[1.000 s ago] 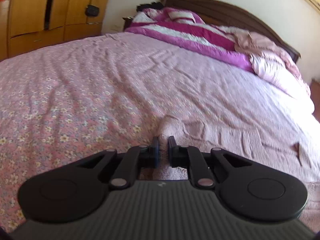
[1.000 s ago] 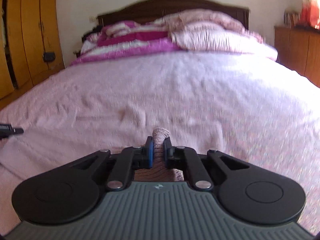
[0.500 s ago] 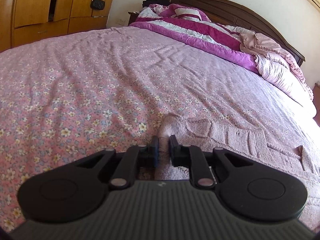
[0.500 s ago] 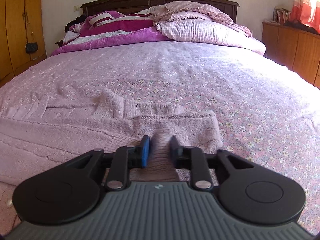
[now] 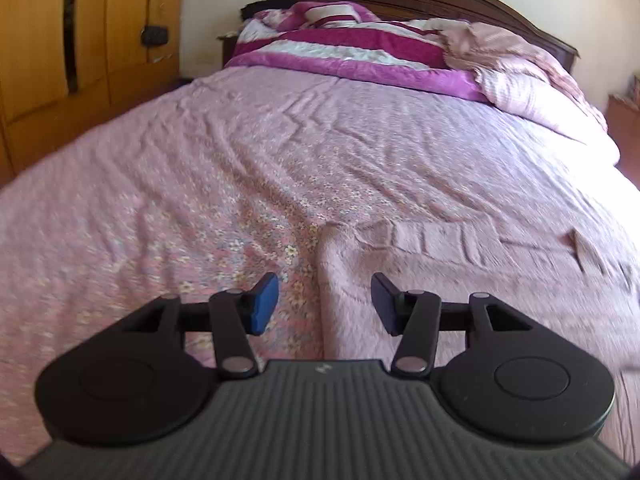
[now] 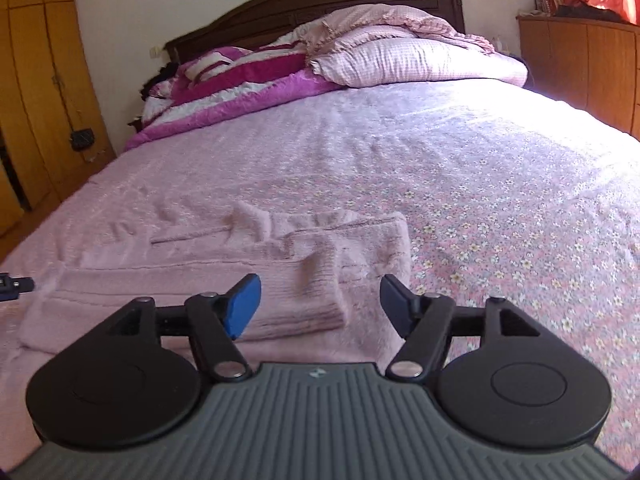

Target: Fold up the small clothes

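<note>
Left gripper [image 5: 324, 304]: jaws just opened, nothing clamped | Right gripper [image 6: 320, 306]: jaws just spread, nothing gripped | Pink knitted garment [image 6: 248, 276]: laid folded, lower centre, on floral bedspread [image 6: 500, 216]

A wide bed [image 6: 500, 184] fills both views, covered by a pink floral bedspread [image 5: 208, 208] with shallow wrinkles. At the head edge, against a dark wooden headboard [image 6: 304, 4], lies a folded magenta-and-white striped blanket [image 5: 352, 54]; just beside it, toward the right corner, rests a pale pink checked pillow [image 6: 416, 60] under a crumpled pink cover. Orange wooden wardrobes [image 5: 80, 32] stand along the left side, a small black bag [image 6: 82, 138] hanging there. A wooden cabinet [image 6: 580, 64] stands right of the bed.
</note>
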`<state>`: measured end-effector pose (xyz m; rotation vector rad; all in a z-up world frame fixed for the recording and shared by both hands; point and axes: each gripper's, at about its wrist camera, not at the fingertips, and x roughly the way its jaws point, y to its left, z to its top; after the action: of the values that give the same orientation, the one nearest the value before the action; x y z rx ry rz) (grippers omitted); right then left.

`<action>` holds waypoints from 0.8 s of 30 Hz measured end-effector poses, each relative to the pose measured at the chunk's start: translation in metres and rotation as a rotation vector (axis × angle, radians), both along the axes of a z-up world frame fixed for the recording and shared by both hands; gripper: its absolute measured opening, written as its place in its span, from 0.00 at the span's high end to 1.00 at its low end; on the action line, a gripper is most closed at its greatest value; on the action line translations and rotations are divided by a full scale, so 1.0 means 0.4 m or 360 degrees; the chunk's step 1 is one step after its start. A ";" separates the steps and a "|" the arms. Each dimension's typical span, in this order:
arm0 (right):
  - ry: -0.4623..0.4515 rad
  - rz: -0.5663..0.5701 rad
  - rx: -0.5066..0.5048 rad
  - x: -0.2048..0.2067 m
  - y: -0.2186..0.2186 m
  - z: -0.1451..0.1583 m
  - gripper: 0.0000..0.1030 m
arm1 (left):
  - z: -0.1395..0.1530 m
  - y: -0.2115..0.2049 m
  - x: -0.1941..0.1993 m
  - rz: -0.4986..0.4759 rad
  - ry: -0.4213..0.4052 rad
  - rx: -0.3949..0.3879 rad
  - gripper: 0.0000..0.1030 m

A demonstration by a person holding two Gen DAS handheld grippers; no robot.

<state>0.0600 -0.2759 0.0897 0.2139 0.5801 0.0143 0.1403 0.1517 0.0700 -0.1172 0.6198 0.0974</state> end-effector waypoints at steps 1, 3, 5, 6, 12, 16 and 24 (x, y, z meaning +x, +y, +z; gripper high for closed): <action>-0.0003 0.0021 0.0005 -0.020 0.004 0.011 0.29 | 0.011 -0.005 -0.018 -0.0016 -0.0004 0.0034 0.48; -0.0017 0.0060 0.0002 -0.065 0.016 0.031 0.29 | 0.031 -0.019 -0.057 -0.0065 0.0002 0.0103 0.42; -0.0030 0.0097 0.0001 -0.109 0.032 0.051 0.29 | 0.052 -0.035 -0.100 -0.0127 -0.0002 0.0152 0.34; -0.0034 0.0108 0.0008 -0.132 0.039 0.060 0.29 | 0.061 -0.043 -0.123 -0.0159 -0.0012 0.0171 0.34; -0.0035 0.0190 0.0073 -0.265 0.078 0.104 0.24 | 0.105 -0.099 -0.241 -0.0290 -0.0005 0.0214 0.19; -0.0078 0.0233 0.0038 -0.350 0.112 0.123 0.18 | 0.108 -0.130 -0.313 -0.0347 0.0022 0.0198 0.19; -0.0041 0.0321 0.0037 -0.467 0.160 0.115 0.14 | 0.082 -0.201 -0.447 -0.0450 0.0056 0.0231 0.19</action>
<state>-0.1269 -0.2121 0.1357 0.1770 0.5741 0.2186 -0.0385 0.0715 0.1027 0.1131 0.6564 -0.1295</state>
